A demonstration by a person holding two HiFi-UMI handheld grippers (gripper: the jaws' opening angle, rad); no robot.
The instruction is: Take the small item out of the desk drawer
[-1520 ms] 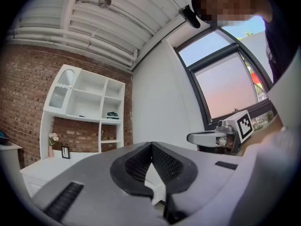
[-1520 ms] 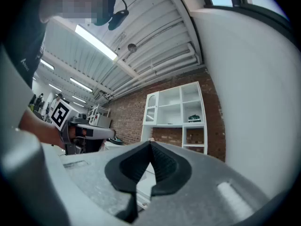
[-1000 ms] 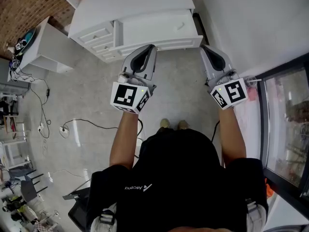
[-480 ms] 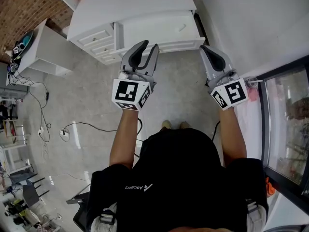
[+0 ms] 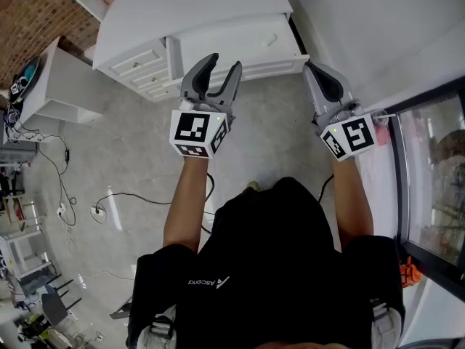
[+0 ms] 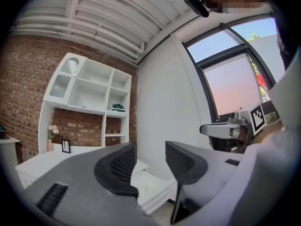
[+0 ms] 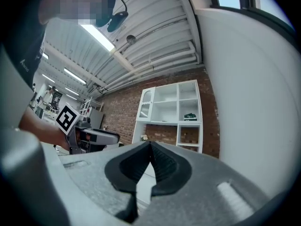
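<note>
A white desk [image 5: 196,6] stands ahead of me, its wide drawer front [image 5: 232,49] bearing a small handle [image 5: 272,40]. The drawer's inside does not show, and no small item is in view. My left gripper [image 5: 222,64] hovers just short of the drawer front; its jaws are opening and stand apart with nothing between them. In the left gripper view the left gripper [image 6: 149,160] frames the desk's corner [image 6: 150,185]. My right gripper [image 5: 314,69] is shut and empty near the desk's right end. In its own view, the right gripper [image 7: 150,160] shows its pads pressed together.
Several small drawers [image 5: 142,57] stack at the desk's left end. A white shelf unit [image 6: 89,93] rises above the desk against a brick wall. A low white side table [image 5: 65,78] and floor cables [image 5: 65,187] lie to the left. A glass panel [image 5: 429,187] borders the right.
The left gripper's jaws have gone from shut to wide apart. Both grippers have edged a little closer to the desk.
</note>
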